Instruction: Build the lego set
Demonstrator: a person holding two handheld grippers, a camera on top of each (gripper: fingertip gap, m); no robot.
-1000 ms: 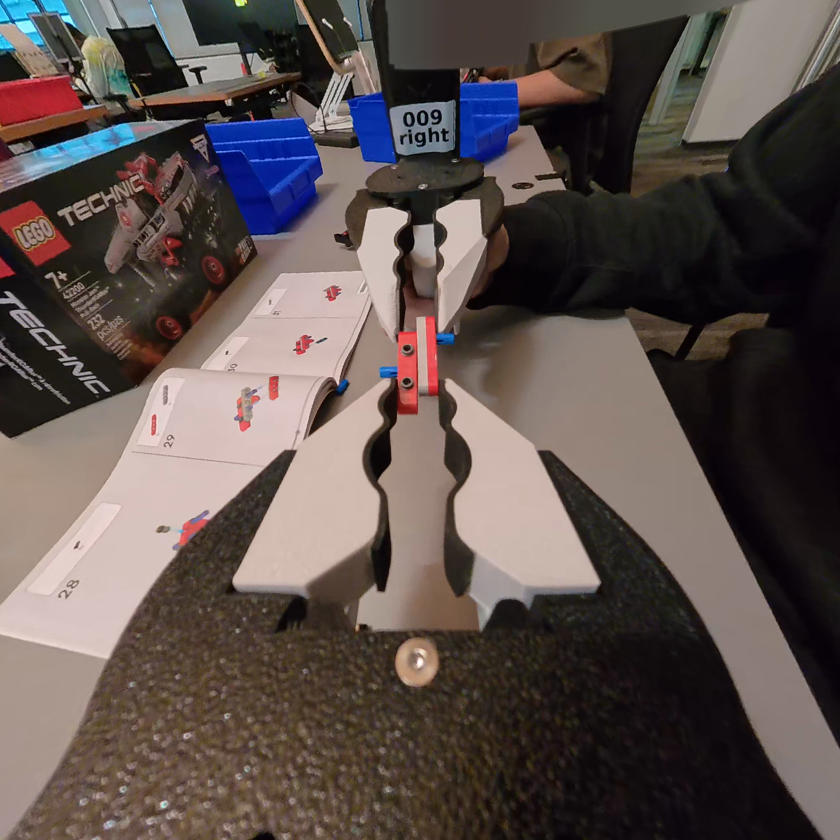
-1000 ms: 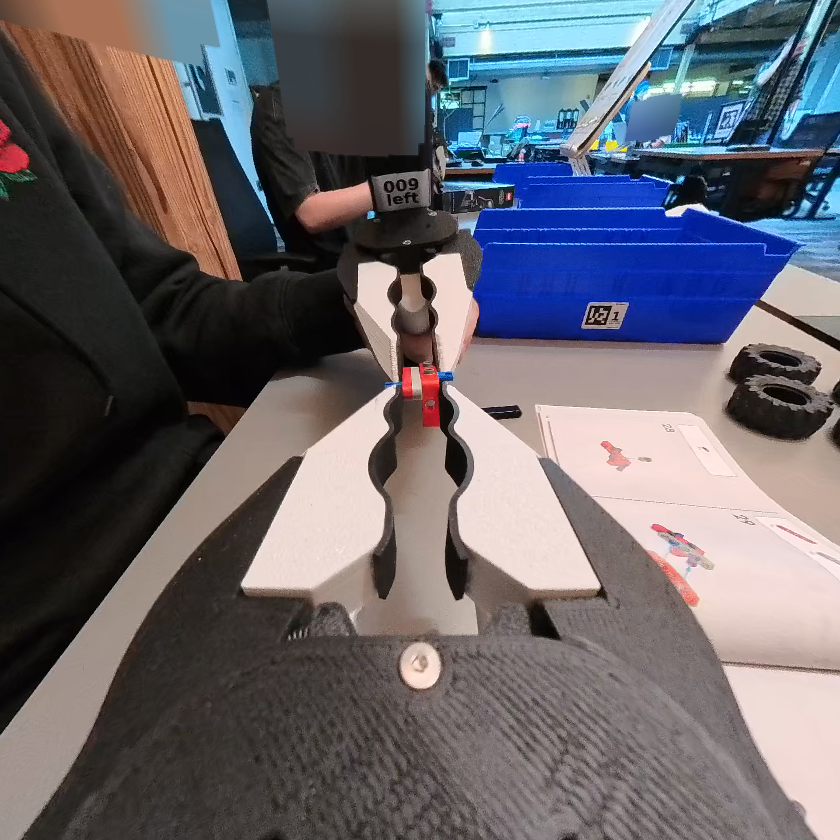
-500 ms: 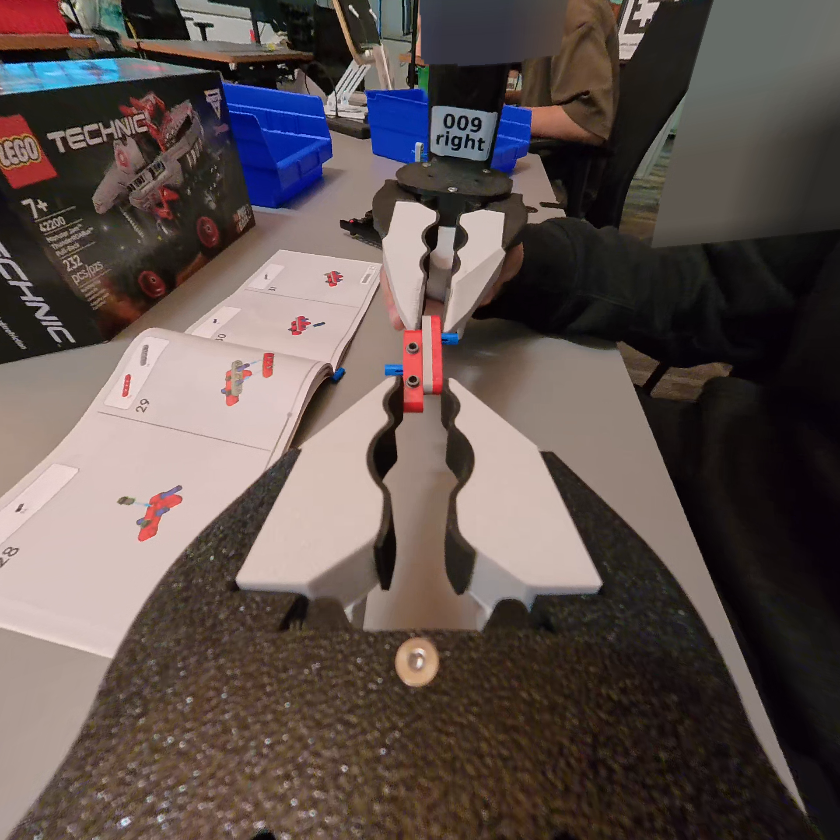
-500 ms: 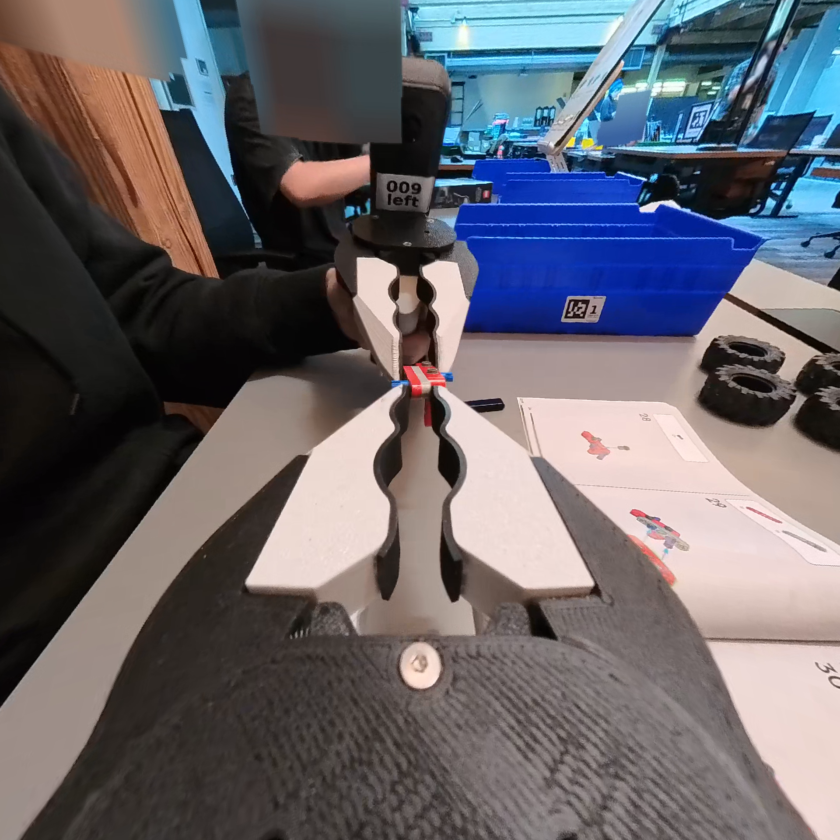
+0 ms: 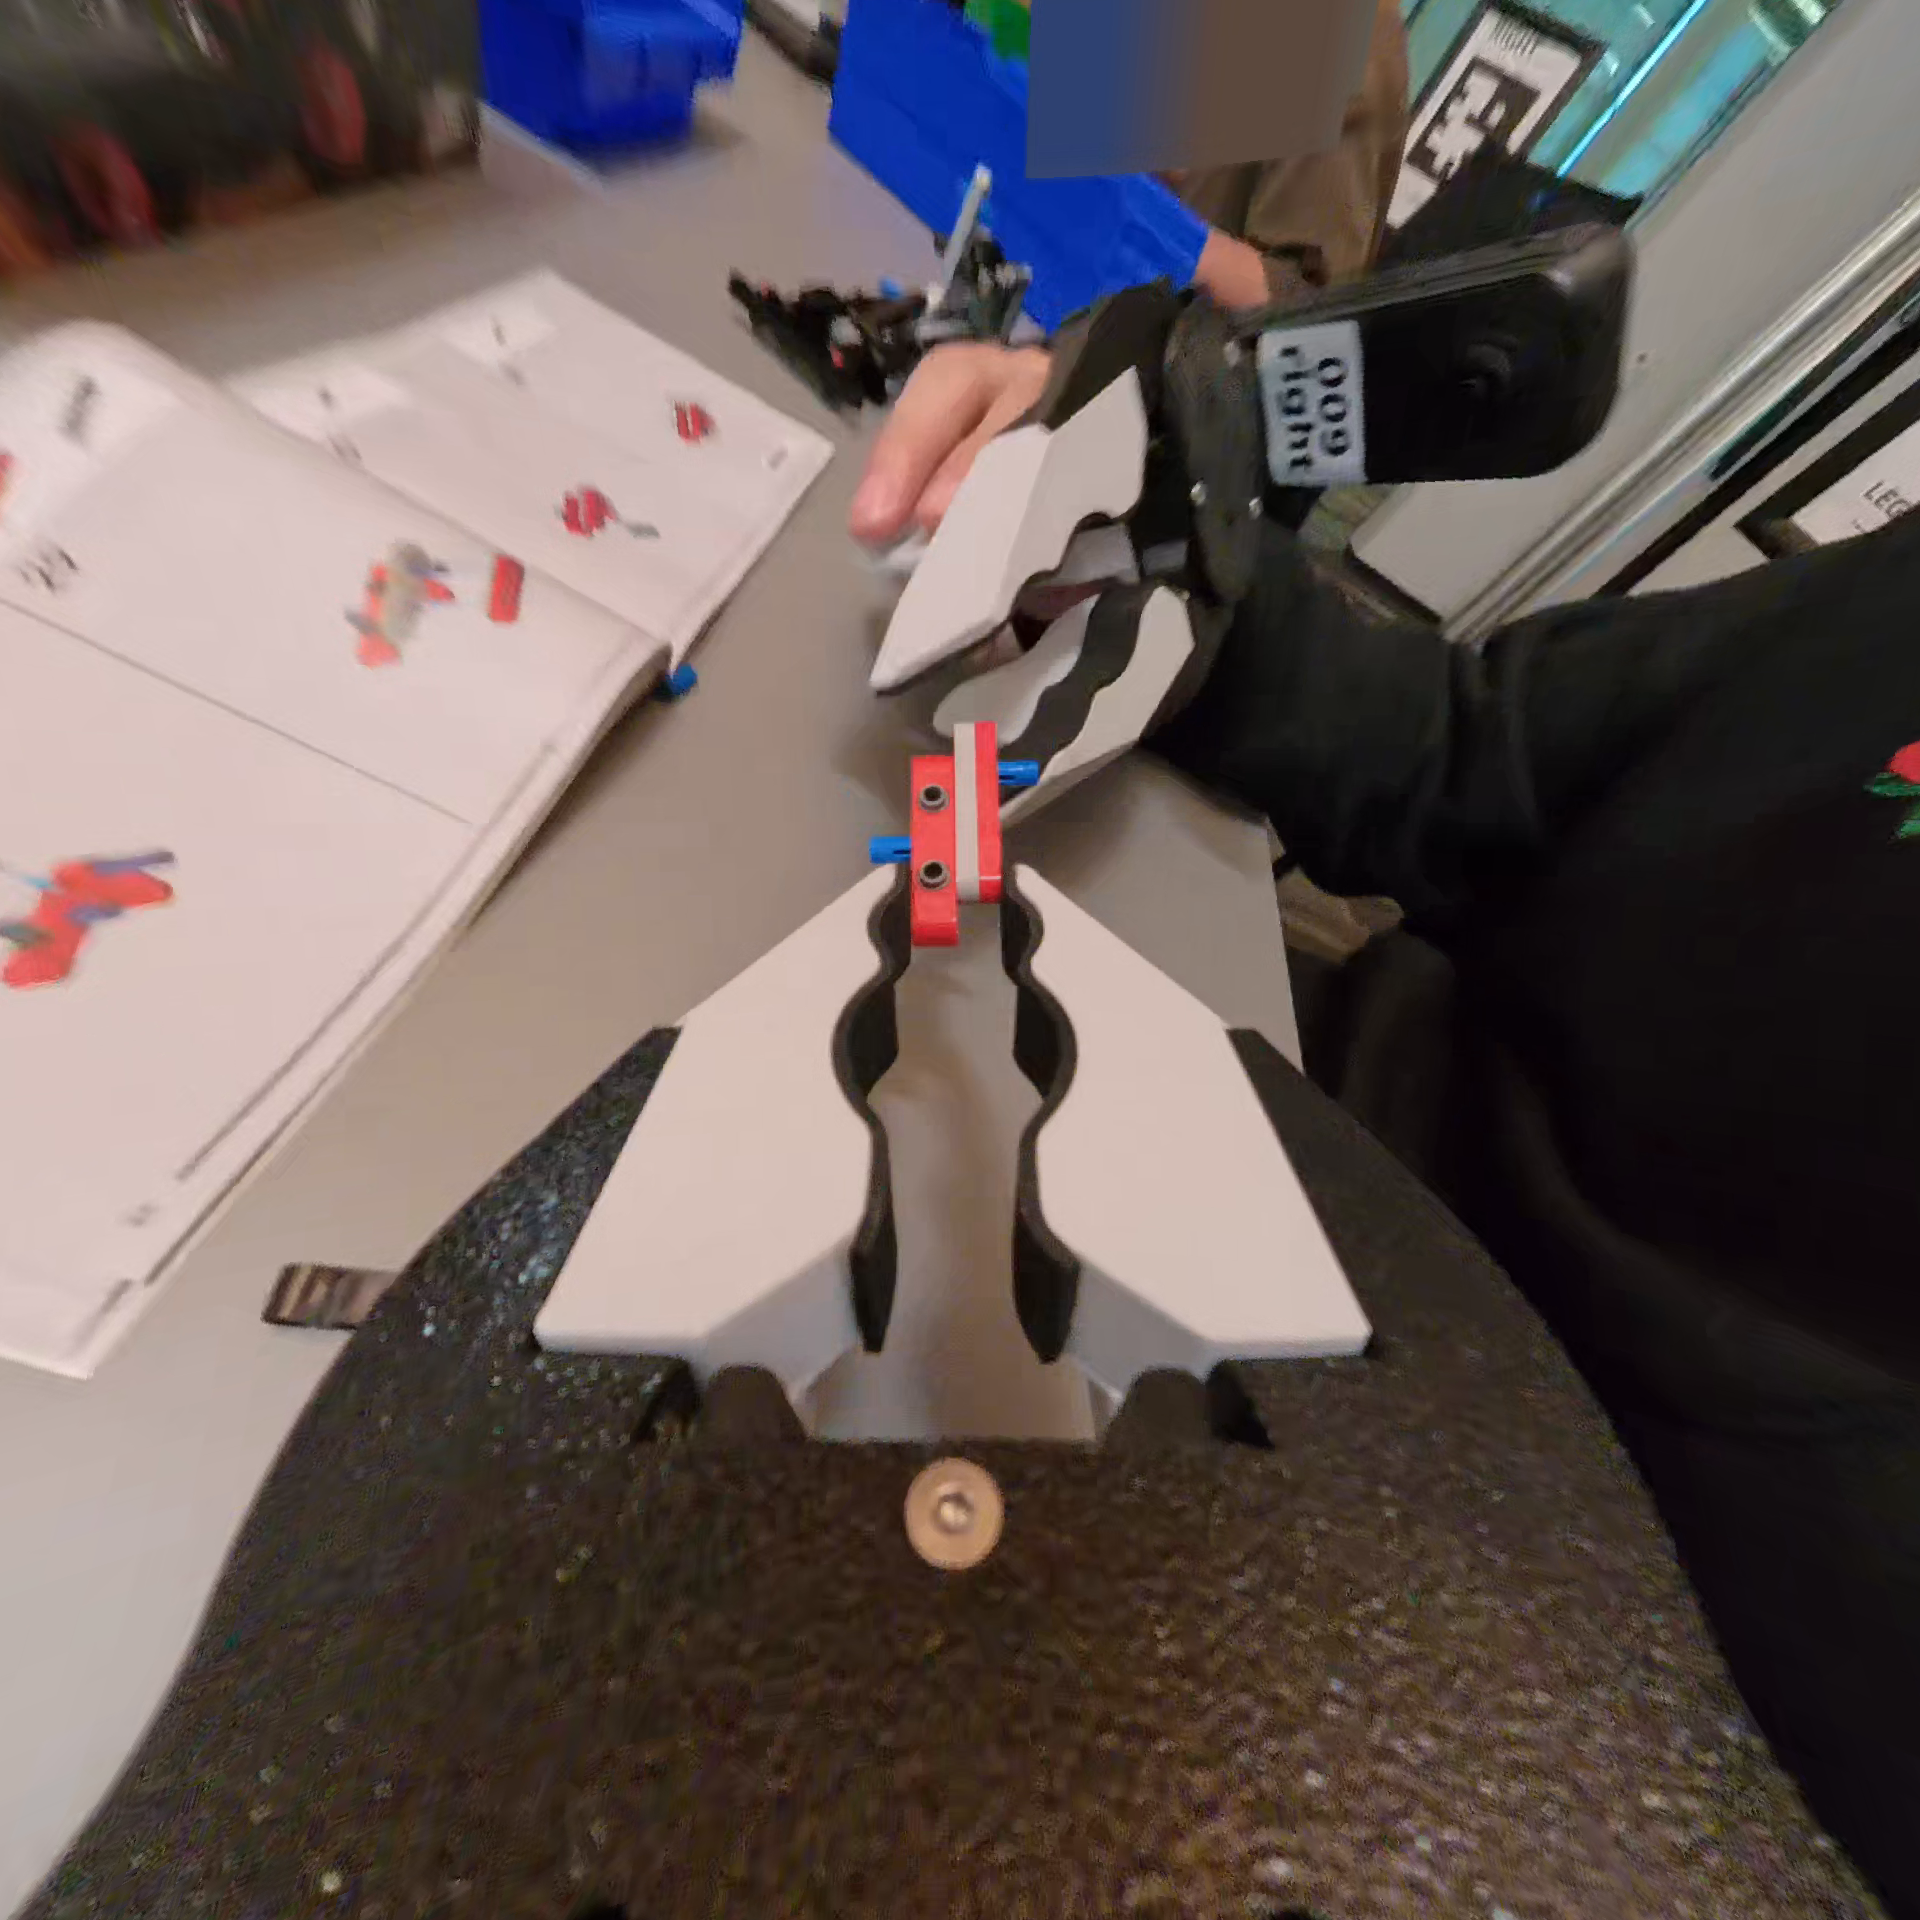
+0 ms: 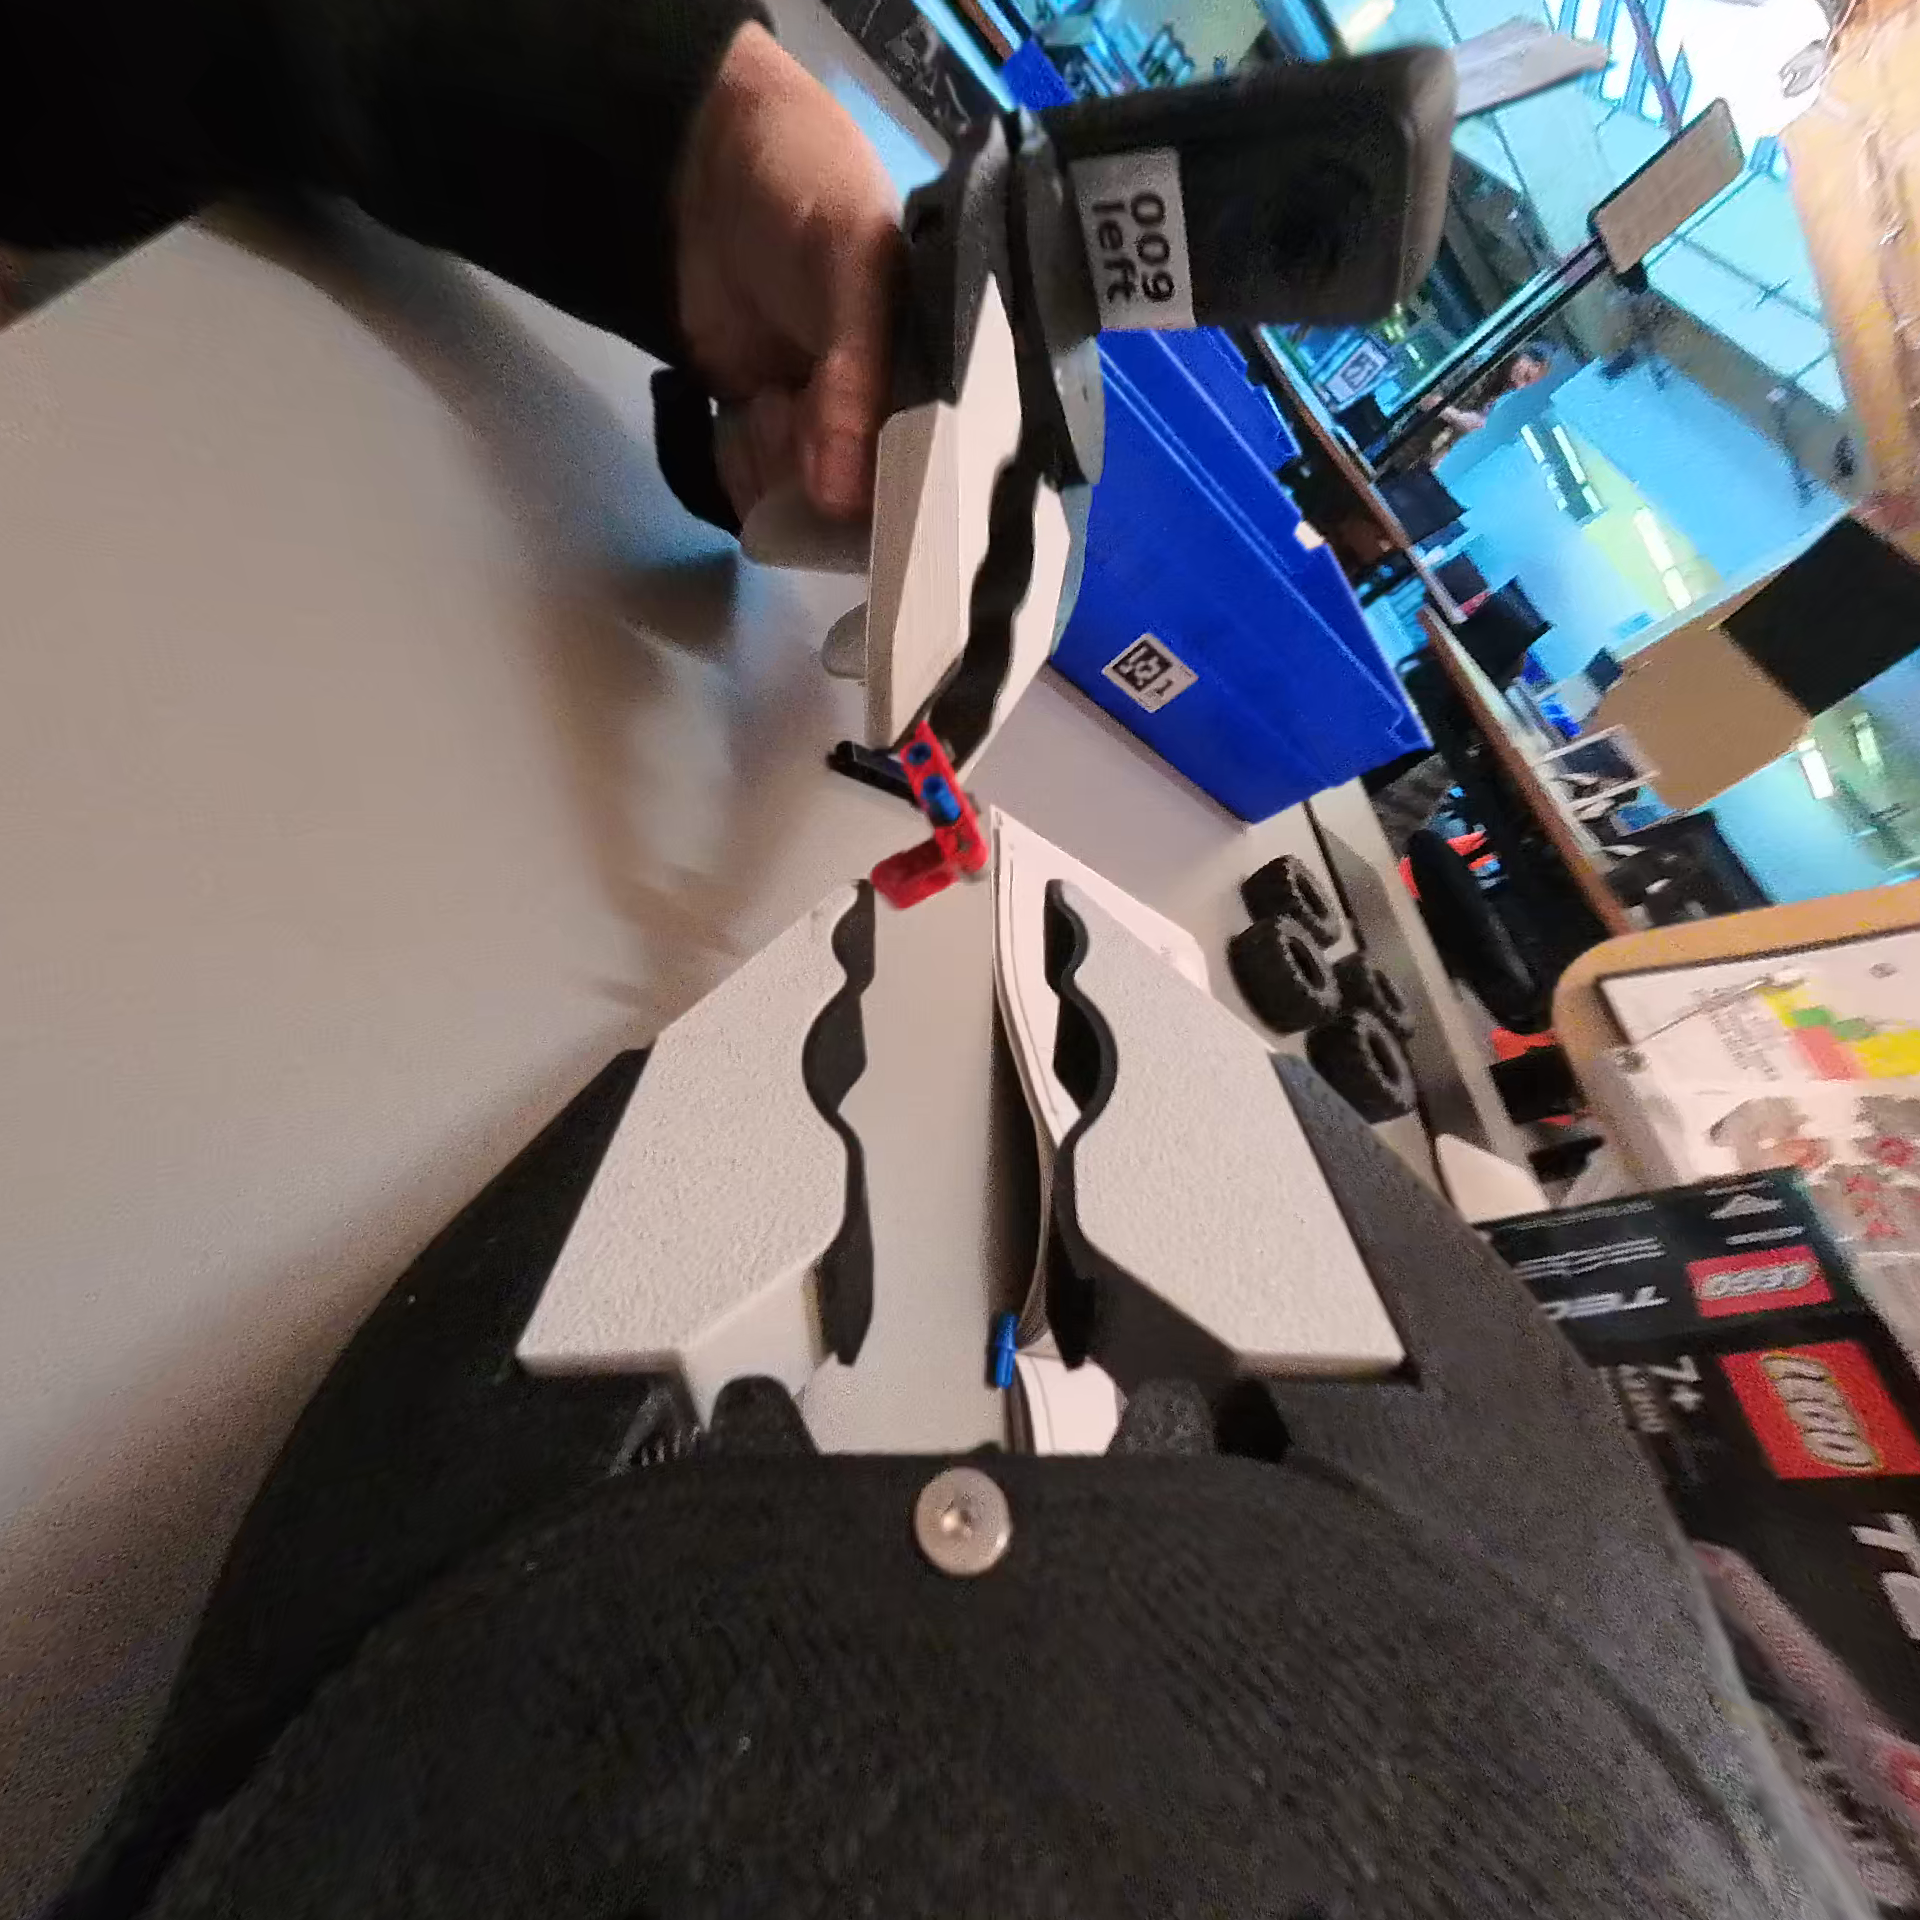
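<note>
Lego piece [image 5: 954,836], red and grey with blue pins, sits pinched at the tips of the left gripper [image 5: 954,894] above the table [image 5: 623,935]; the right gripper [image 6: 925,883] gapes empty beside it.

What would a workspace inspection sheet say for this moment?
Surface: grey table.
Job's things: red-and-grey lego assembly at the left gripper's tips; instruction booklet lying open; black tyres; lego box.
Clutter: blue bin; loose blue pin beside the booklet.
Grippers: left gripper shut on the assembly; right gripper open, rolled sideways, holding nothing.
Cables: nothing seen.
Surroundings: blurred office; another person seated beyond the table.
</note>
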